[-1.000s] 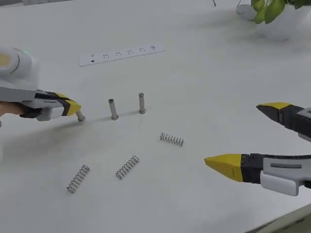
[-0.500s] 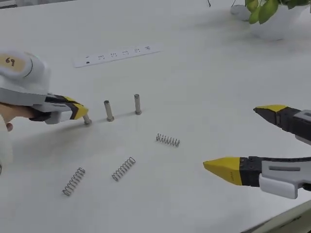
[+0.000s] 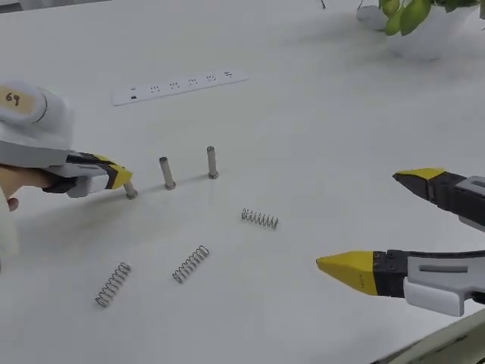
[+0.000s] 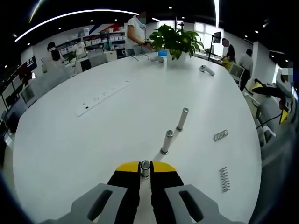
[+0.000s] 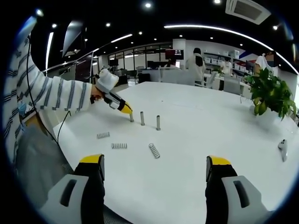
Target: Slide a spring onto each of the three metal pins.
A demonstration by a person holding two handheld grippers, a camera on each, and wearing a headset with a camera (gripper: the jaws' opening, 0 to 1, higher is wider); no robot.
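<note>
Left gripper (image 3: 121, 177) clamps the leftmost pin (image 3: 130, 191), apparently steadying it, while the right gripper (image 3: 356, 220) hangs wide open and empty near three loose springs (image 3: 190, 264).

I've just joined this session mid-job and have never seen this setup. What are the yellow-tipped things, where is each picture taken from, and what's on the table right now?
There is no robot arm here: a person holds a two-jaw gripper in each hand. The head view comes from a headset camera looking down at the white table. Each round picture comes from a camera riding on one gripper, looking along its jaws. The left gripper is shut on the end pin, which stands in a row with the middle pin and the far pin. The right gripper is open and holds nothing. Three springs lie loose, none on a pin yet: right spring, middle spring, left spring. A power strip and a potted plant sit further back.
</note>
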